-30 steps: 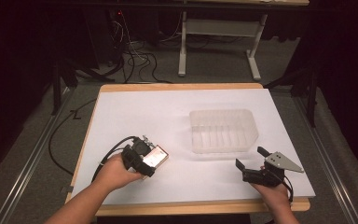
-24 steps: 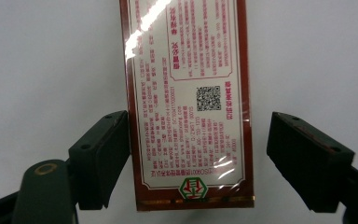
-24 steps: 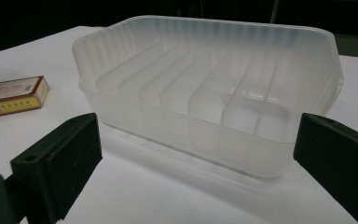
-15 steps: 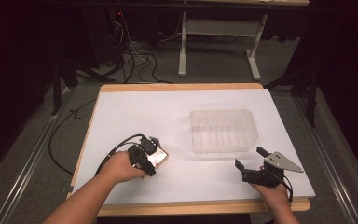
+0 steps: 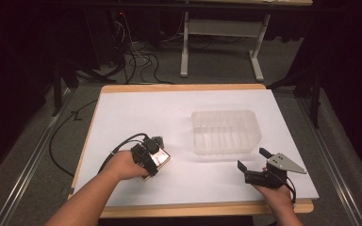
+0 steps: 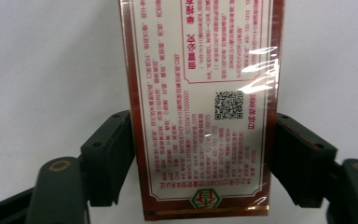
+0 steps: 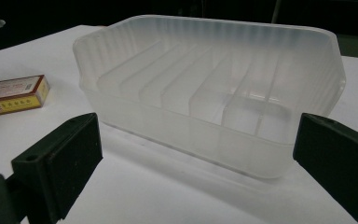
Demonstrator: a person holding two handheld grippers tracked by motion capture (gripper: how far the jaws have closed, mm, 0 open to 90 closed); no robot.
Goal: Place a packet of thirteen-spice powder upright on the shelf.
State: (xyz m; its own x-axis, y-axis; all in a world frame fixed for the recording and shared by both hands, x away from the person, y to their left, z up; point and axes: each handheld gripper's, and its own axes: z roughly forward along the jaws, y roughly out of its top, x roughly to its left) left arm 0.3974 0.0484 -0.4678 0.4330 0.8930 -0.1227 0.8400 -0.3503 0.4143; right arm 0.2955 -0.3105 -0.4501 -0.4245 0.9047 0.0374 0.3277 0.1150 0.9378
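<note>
A flat brown-and-cream box (image 5: 162, 160) printed with red text lies on the white table top (image 5: 169, 113), left of centre. My left gripper (image 5: 152, 155) points down over it. In the left gripper view the two jaws press against the long sides of the box (image 6: 200, 93), so my left gripper (image 6: 203, 154) is shut on it. A clear ribbed plastic tray (image 5: 224, 114) stands empty at centre right. My right gripper (image 5: 250, 158) rests near the front edge, open and facing the tray (image 7: 191, 126). In the right gripper view my right gripper (image 7: 196, 135) holds nothing, and the box (image 7: 11, 95) shows at far left.
A black cable (image 5: 122, 141) loops from the left gripper across the table's left side. A grey three-cornered plate (image 5: 285, 163) tops the right gripper. Beyond the table's far edge are floor cables (image 5: 136, 61) and white desk legs (image 5: 185, 52).
The left hand and its gripper have drifted very slightly to the right over the box. The right gripper and the tray have not moved.
</note>
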